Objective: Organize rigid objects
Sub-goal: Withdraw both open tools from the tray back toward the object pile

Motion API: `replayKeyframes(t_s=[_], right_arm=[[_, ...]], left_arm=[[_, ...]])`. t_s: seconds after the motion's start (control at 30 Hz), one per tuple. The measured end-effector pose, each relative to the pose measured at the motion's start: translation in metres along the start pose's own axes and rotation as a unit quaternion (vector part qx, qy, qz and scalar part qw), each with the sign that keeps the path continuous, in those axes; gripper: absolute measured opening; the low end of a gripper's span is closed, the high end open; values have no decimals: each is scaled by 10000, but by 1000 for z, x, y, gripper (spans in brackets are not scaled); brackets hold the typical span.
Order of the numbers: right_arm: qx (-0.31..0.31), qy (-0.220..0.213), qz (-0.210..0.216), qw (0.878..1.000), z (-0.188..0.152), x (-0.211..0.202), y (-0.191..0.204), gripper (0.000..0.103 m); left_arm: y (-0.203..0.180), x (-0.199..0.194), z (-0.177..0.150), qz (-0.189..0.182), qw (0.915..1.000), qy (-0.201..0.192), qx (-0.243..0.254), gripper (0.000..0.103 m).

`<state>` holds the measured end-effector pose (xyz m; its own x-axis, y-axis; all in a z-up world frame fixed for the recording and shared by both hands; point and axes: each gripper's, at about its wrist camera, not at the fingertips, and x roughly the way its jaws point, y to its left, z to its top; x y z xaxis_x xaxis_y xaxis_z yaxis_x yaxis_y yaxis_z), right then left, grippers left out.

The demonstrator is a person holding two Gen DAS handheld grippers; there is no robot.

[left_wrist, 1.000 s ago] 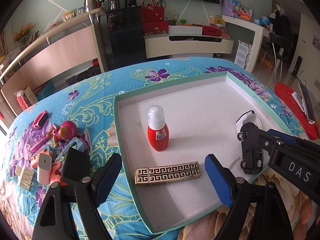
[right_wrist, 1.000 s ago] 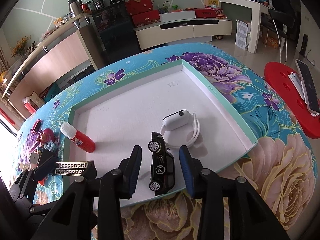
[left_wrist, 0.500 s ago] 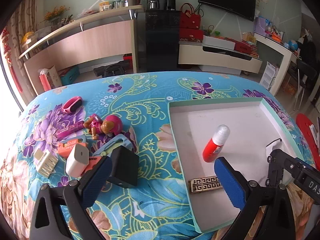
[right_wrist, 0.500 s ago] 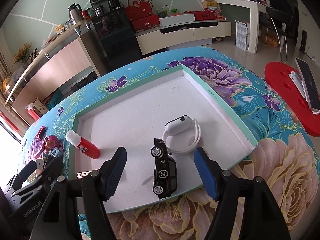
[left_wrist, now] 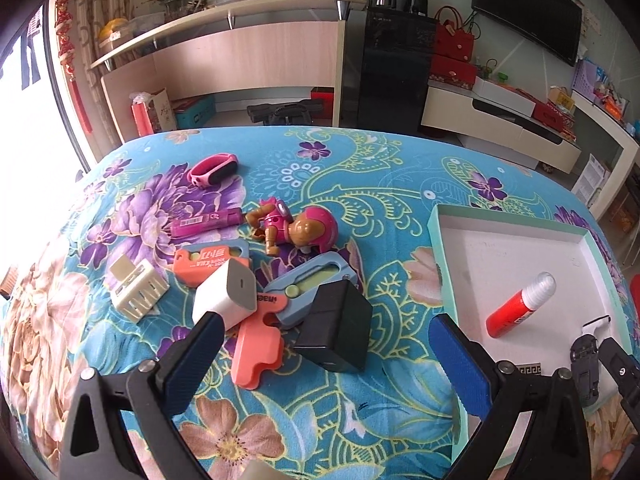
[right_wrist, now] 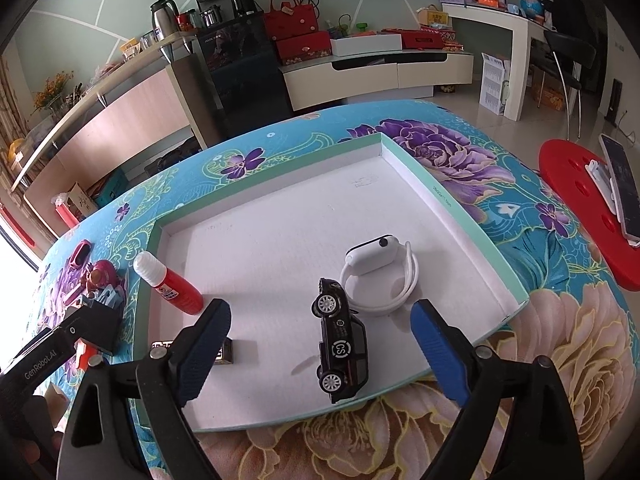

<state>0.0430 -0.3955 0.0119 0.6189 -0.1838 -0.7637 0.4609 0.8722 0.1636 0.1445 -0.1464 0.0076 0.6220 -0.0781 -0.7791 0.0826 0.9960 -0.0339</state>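
A shallow white tray (right_wrist: 460,216) with a mint rim lies on the flowered cloth. In it lie a black toy car (right_wrist: 342,342) on its side, a white smartwatch (right_wrist: 380,270), a red glue bottle (right_wrist: 170,284) and a gold patterned bar (right_wrist: 224,354). My right gripper (right_wrist: 320,354) is open and empty, its jaws on either side of the car, apart from it. My left gripper (left_wrist: 322,362) is open and empty above a pile left of the tray (left_wrist: 436,252): a black box (left_wrist: 334,330), a white charger (left_wrist: 226,296), a coral piece (left_wrist: 258,350).
The pile also holds a blue-grey cutter (left_wrist: 316,280), an orange cutter (left_wrist: 208,262), a cream adapter (left_wrist: 138,290), a pink toy figure (left_wrist: 298,230), a magenta stick (left_wrist: 206,220) and a pink band (left_wrist: 212,170). A red stool (right_wrist: 588,208) stands right of the table.
My right gripper has opened and let go of the toy car, which lies in the tray. My left gripper has swung left from the tray to above the pile.
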Motion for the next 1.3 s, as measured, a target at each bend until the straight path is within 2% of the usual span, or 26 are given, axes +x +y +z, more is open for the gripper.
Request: replayKeyframes(t_s=[0.07,0.23,0.4,0.6,0.73,0.87,1.0,1.3], right_arm=[[-68,-160,-79,9998,1,-4,4,103],[-119,-495,107,9986,6,-15,14,103],[-412,-687,40,9968,7,-21,37,103],[-695,-1081,635,9897,5,-31,73,103],[-844,-1275,801,9850,1,-35,96,103],[-881,-1253,1195,9809,-2,-34,114,103],[-1215,-1188,1246,9775,-8,-30,137,103],[-1700,-750,1600,9695,-25,-17,172,103]], left_arm=[[7,2,1,104,9999,26,-135,103],[27,2,3,293,9985,51,-461,103],[50,-1,7,481,9955,0,-814,103],[80,-11,11,762,9901,-188,-1168,103],[101,-15,12,931,9858,-270,-1371,103],[118,-17,12,1095,9821,-326,-1499,103],[134,-12,10,919,9827,-198,-1593,103],[161,-3,8,819,9822,-106,-1686,103]])
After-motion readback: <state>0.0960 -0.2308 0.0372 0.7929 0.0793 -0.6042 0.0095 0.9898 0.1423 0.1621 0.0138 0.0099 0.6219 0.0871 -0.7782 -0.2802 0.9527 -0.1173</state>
